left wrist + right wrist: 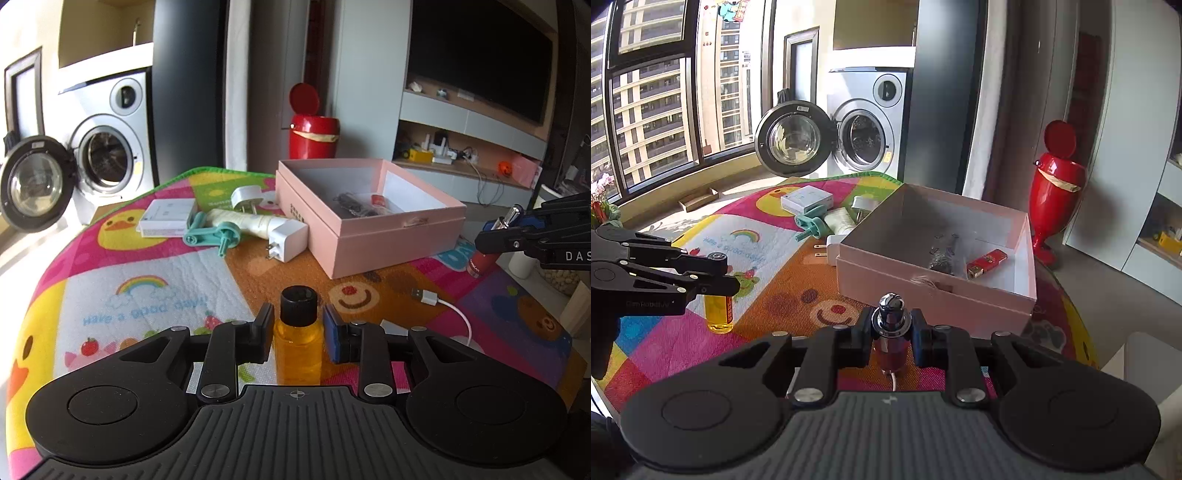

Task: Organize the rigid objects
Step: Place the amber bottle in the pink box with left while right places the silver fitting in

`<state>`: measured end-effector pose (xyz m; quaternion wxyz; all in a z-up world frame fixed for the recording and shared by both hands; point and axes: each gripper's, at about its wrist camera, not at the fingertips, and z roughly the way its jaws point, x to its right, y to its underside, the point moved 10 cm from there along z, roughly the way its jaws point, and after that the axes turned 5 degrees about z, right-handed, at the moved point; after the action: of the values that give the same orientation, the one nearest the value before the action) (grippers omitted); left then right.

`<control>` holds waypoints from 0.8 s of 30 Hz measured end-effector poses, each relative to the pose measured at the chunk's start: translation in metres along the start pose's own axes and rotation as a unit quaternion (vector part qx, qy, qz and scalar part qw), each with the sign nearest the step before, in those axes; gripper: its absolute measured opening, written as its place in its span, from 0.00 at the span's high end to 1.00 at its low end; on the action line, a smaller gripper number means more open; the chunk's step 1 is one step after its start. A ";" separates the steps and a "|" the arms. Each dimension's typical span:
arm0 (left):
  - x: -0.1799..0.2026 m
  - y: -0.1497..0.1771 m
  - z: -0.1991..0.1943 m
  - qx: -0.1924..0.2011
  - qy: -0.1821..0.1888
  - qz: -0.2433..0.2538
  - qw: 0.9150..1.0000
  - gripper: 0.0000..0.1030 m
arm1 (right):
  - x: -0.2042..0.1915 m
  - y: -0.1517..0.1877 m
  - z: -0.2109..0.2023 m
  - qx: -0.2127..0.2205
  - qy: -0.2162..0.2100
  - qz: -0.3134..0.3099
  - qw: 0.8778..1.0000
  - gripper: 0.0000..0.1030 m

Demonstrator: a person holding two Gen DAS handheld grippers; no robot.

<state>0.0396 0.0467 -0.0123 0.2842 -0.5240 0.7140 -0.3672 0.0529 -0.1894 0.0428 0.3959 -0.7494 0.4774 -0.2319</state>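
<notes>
- Bright cartoon play mat covers the work surface, with a washing machine, its door swung open, and a red bin in the room behind.
- Left gripper: pads pressed on both sides of the amber bottle, which stands upright between them, black cap up. In the right wrist view its base looks to be at or just above the mat; I cannot tell which.
- Right gripper: clamped on the dark red vial just below its chrome top, long axis upright.
- Pink box lies open straight ahead of the right gripper and near it, its front wall facing the fingers. From the left gripper it lies ahead and off to the right, farther away.
- Inside the box already: a red lighter and a dark bundle.
- My reading: the right hand is the nearer one, so the vial likely goes in first, lifted over the front wall.
- Beyond, left of the box: two white plug adapters, a cream tube, a teal roller tool, a white packet. A white USB cable lies in front of the box.
</notes>
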 end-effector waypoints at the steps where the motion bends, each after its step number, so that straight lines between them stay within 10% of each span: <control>1: 0.003 0.001 0.002 -0.003 0.002 0.001 1.000 0.69 | 0.003 0.002 -0.002 0.001 0.001 0.003 1.000 0.81; 8: 0.025 -0.026 -0.015 0.031 0.046 0.015 0.998 0.69 | 0.012 0.007 -0.009 0.003 -0.003 0.011 1.000 0.81; 17: 0.031 -0.176 0.008 0.145 0.070 0.032 0.986 0.69 | 0.055 -0.109 0.010 0.089 0.011 0.056 0.994 0.81; 24: 0.013 -0.187 0.066 0.120 0.085 -0.028 0.989 0.68 | 0.086 -0.104 0.028 0.085 0.051 0.084 0.991 0.44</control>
<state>0.1889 -0.0146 0.1040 0.2727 -0.4725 0.6717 -0.5011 0.1664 -0.2317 0.1089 0.4516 -0.6573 0.5367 -0.2757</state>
